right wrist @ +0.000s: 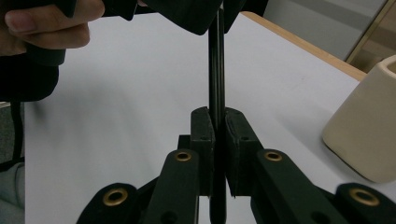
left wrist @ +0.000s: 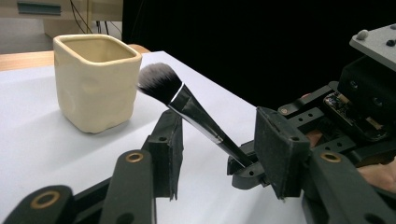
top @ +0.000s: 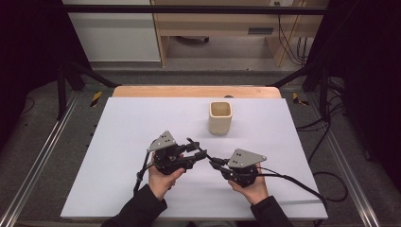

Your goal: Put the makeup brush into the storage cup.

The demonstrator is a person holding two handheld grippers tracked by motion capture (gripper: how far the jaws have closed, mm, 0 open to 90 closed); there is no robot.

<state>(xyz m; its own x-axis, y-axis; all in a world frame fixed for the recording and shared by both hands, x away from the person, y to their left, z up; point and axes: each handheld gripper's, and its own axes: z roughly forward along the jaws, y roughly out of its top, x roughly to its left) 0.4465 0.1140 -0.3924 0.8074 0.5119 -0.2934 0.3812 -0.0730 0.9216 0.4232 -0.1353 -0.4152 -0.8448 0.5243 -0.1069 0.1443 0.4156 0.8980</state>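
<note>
So the right gripper (right wrist: 219,135) has its two black jaws pinched tight on the thin black handle of a makeup brush (right wrist: 215,70), with basically no gap left either side of the stick. In the right gripper view the handle runs straight up from between the pads toward the left gripper at the top of the picture.

The left gripper (left wrist: 224,144) is spread wide, and nothing is clamped in it. In the left gripper view the brush (left wrist: 187,105) passes through the gap between its pads at a slant, with a shiny black ferrule and a fluffy head of dark bristles with white tips pointing up and away. It looks closer to the left-hand pad there, but I can't tell if it actually touches it. The lower end of the handle sits in the right gripper just past the far pad.

From the high view, both grippers are near the front middle of the white tabletop (top: 118,142), nose to nose, left one (top: 196,150) and right one (top: 213,163), each held in a person's hand with dark sleeves.

Farther back on the table stands a cream-coloured squarish ceramic cup (top: 220,117), upright and open on top. It's apart from the brush, though the bristles are near it in the left gripper view.
</note>
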